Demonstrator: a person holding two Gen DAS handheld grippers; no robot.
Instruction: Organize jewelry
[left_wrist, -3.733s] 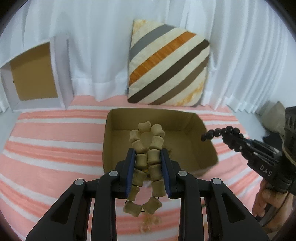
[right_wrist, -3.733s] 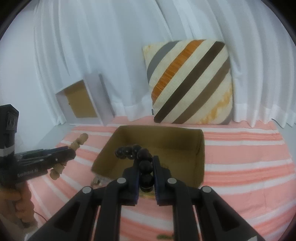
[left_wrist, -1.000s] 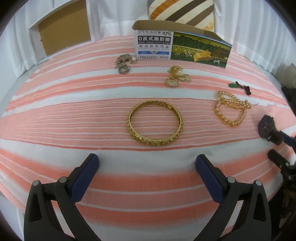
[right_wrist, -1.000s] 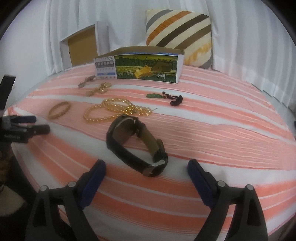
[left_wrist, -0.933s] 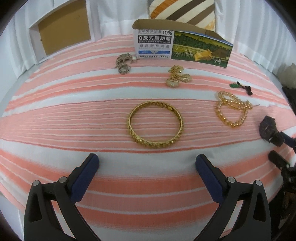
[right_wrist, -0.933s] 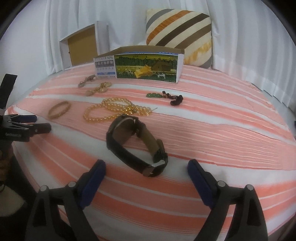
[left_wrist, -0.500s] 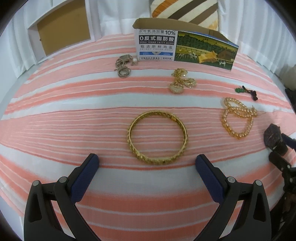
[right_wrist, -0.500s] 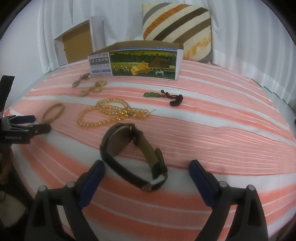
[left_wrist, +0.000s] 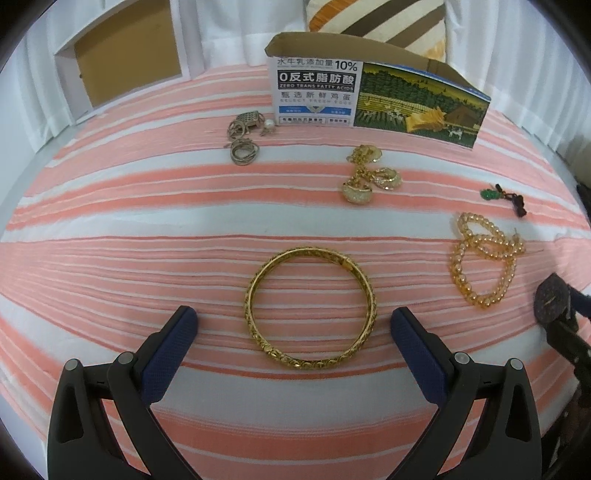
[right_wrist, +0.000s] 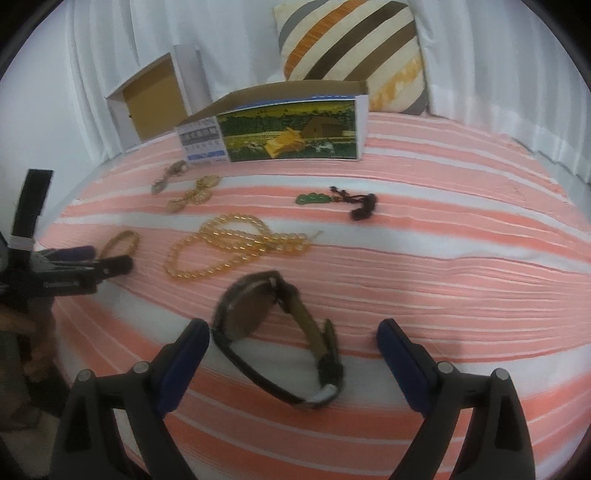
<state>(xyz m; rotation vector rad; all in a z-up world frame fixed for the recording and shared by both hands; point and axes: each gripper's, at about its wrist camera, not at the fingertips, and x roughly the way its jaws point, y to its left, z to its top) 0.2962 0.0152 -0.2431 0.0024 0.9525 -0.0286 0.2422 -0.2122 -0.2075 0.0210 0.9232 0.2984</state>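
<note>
My left gripper (left_wrist: 293, 325) is wide open, its jaws on either side of a gold bangle (left_wrist: 309, 308) lying flat on the striped cloth. My right gripper (right_wrist: 293, 334) is wide open around a dark wristwatch (right_wrist: 273, 332) with a brown strap. An amber bead string (right_wrist: 232, 247), a green pendant on a dark cord (right_wrist: 340, 201), gold earrings (left_wrist: 369, 179) and silver pieces (left_wrist: 245, 136) lie loose on the cloth. The printed cardboard box (left_wrist: 376, 98) stands open at the back.
A white box with a brown inside (left_wrist: 122, 62) leans at the back left. A striped cushion (right_wrist: 354, 48) stands behind the printed box against white curtains. The cloth falls away at the near edge below both grippers.
Both grippers have moved forward and lower since half a second ago; the bangle and the watch now sit between their open jaws. Earlier each held a bead bracelet over the box.
</note>
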